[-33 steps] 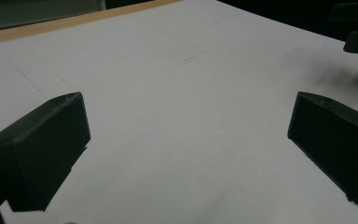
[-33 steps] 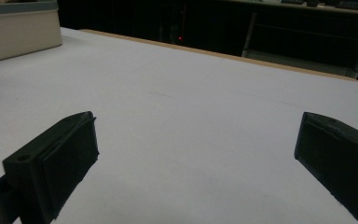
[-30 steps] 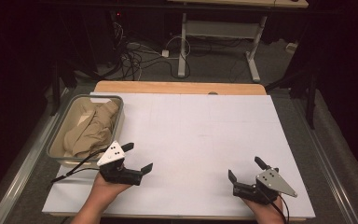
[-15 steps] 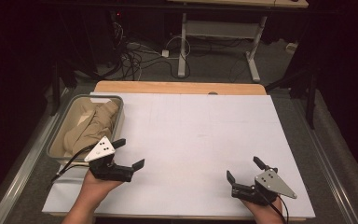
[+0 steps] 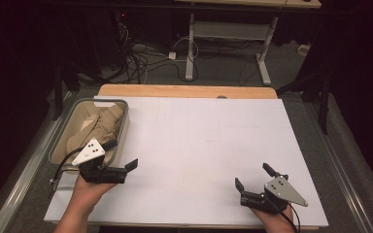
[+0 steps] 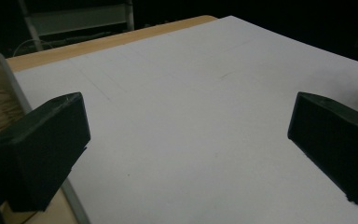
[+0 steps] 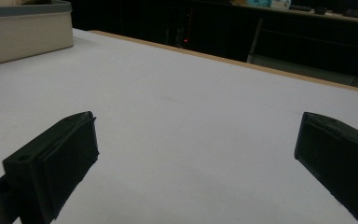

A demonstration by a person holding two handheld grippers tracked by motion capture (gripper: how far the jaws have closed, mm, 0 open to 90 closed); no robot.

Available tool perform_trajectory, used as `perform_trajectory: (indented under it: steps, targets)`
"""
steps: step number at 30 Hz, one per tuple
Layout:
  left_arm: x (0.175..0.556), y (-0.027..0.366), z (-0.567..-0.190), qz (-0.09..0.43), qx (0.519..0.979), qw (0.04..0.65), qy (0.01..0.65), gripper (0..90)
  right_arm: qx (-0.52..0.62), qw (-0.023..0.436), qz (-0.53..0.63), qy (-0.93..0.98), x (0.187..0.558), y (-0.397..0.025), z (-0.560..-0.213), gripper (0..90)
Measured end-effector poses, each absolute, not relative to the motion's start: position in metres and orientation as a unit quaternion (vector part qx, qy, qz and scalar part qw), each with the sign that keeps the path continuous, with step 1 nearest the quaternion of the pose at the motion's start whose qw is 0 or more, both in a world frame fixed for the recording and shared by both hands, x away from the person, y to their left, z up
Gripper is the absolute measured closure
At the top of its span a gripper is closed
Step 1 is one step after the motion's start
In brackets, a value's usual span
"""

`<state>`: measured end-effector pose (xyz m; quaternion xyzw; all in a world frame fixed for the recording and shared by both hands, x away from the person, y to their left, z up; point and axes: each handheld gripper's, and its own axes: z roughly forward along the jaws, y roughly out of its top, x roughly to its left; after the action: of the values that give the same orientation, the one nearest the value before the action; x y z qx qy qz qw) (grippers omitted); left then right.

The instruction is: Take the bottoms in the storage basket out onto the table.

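The left gripper [image 5: 121, 155] hangs at the front left part of the table [image 5: 204, 145], just beside the near right corner of the grey bin [image 5: 124, 121], and its jaws stand wide apart with nothing between them. The bin sits along the left edge of the table and holds a crumpled beige cloth [image 5: 97, 128], which seems to be the thing to take out. The left gripper is probably kept so near the bin because it will reach in for the cloth. The right gripper [image 5: 252, 177] rests low near the front right corner, also released and empty, well apart from the bin, probably waiting to help once the cloth lies on the white sheet.
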<state>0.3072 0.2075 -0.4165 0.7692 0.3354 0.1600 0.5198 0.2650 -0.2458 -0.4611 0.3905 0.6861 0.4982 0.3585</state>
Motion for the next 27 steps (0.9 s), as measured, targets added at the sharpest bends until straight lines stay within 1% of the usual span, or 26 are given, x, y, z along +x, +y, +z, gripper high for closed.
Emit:
perform_trajectory:
  steps: [5, 16, 27]
  targets:
    - [0.307, 0.214, -0.412, 0.168, 0.769, 0.517, 0.337, 0.0, 0.388, 0.361, 0.496, 0.687, 0.264, -0.245, -0.460, 0.4]
    - [0.310, 0.239, -0.411, 0.185, 0.750, 0.523, 0.360, 0.0, 0.390, 0.355, 0.498, 0.689, 0.265, -0.244, -0.462, 0.4]
    - [0.314, 0.265, -0.414, 0.209, 0.744, 0.508, 0.381, 0.0, 0.396, 0.353, 0.498, 0.686, 0.266, -0.246, -0.464, 0.4]
